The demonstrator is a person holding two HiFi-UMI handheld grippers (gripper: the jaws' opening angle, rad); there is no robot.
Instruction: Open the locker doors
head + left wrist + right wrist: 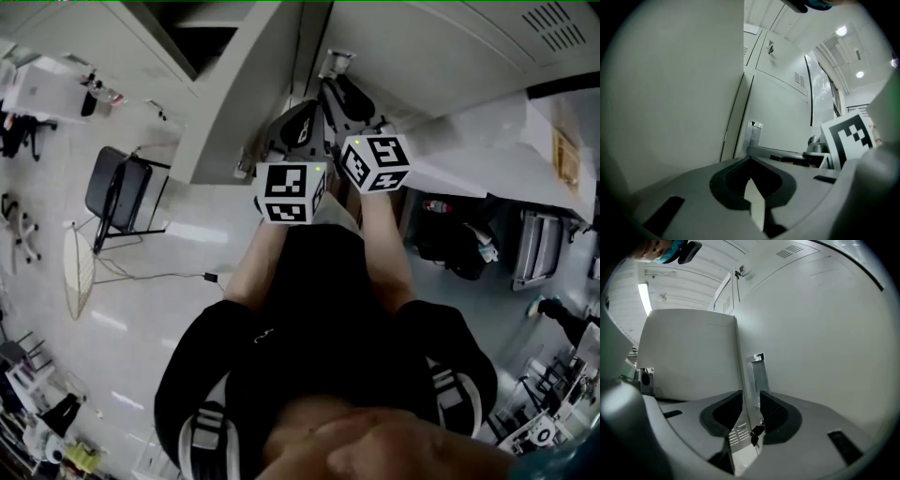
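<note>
Grey lockers (441, 47) fill the top of the head view. One door (230, 103) at the left stands swung out, and its panel (670, 93) fills the left side of the left gripper view. My right gripper (751, 397) is open, its jaws astride the edge of a closed locker door (815, 333). A metal handle plate (758, 373) shows between the pads, and a key (756, 432) sits in the lock below, beside vent slots (737, 434). My left gripper (750, 161) is shut and empty, pointing at a handle plate (754, 133). Both grippers (298, 131) (349, 98) sit side by side.
A black chair (117, 187) stands on the pale floor at the left with a cable (150, 277) trailing past it. A white counter (506, 141) runs along the right, with dark bags (455, 239) under it. Upper locker doors with vents (799, 79) rise above.
</note>
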